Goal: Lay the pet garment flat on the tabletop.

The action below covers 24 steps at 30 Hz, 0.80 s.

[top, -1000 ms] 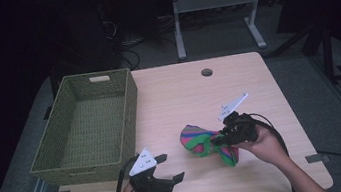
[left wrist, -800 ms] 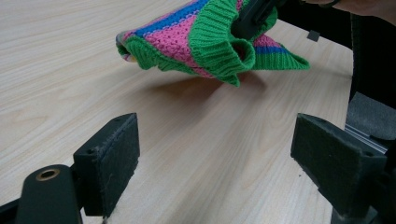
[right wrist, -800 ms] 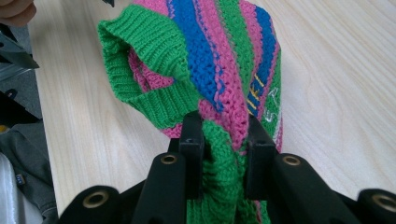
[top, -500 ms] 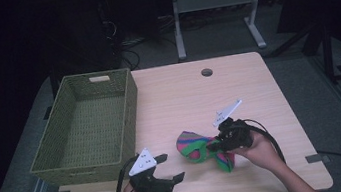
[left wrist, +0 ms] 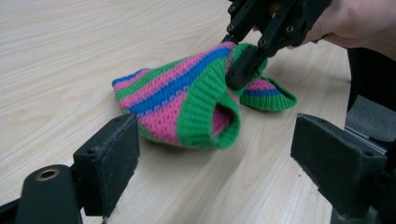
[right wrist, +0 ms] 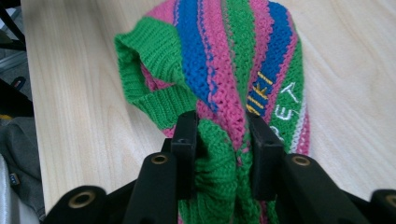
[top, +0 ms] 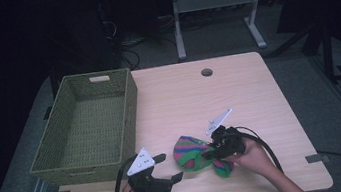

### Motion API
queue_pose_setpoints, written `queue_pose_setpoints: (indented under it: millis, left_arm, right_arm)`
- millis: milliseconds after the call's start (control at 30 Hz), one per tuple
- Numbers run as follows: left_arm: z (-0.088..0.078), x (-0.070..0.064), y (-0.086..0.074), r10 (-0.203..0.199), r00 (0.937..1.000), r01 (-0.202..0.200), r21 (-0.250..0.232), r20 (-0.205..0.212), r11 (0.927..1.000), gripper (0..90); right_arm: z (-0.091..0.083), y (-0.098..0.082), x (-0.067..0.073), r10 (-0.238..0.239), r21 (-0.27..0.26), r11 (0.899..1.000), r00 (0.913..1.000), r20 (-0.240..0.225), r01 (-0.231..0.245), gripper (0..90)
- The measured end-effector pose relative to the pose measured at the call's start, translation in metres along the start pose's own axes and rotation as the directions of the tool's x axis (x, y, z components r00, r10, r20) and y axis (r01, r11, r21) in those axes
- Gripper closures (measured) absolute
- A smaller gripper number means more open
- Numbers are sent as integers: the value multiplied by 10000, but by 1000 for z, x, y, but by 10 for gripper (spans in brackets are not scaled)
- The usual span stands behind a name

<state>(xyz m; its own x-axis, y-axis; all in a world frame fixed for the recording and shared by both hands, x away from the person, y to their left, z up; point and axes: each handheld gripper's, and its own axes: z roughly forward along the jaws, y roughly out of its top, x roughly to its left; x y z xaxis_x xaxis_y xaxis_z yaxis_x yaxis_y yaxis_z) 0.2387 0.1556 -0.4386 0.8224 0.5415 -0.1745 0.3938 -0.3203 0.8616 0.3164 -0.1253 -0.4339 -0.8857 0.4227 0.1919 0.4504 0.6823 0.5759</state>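
- The striped knit hat (top: 192, 152), in green, pink and blue, lies bunched on the table (top: 259, 93) near its front edge, well to the right of the green woven basket (top: 87, 128).
- The right tongs (top: 210, 153) reach the hat from its right side. In the right gripper view the jaws straddle a gathered fold of knit (right wrist: 219, 154); they have just been opening, yet the fabric there looks pinched between them, so I read a loosening grasp on the hat.
- The left tongs (top: 172, 178) sit just to the left of the hat, near the table's front edge. Their jaws stand wide apart and released, with the hat's open ribbed cuff (left wrist: 205, 116) facing them and nothing between the pads.
- Progress, as a judgement: the hat is on the table and the basket beside it holds nothing. If the hat is bound for the basket, the carrying across and the drop inside are both yet to be done.
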Motion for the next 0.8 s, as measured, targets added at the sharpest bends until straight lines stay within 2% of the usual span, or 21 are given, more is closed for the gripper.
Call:
queue_pose_setpoints:
  millis: [167,500,700,800]
  left_arm:
    - [1,-1,0,34,10000,-34,63,20,10000,152]
    - [3,-1,0,71,9999,-72,132,84,9999,152]
    - [3,-2,0,51,9999,-52,104,99,9999,152]
    - [3,-2,0,105,9999,-106,140,92,9998,152]
  right_arm:
    - [5,0,1,-459,219,9987,9989,129,457,587]
    - [15,-6,0,-519,319,9981,9983,-274,528,467]
    - [7,-8,1,-349,95,9993,9982,-480,354,414]
    - [0,-8,3,-479,9,9988,9980,-404,480,405]
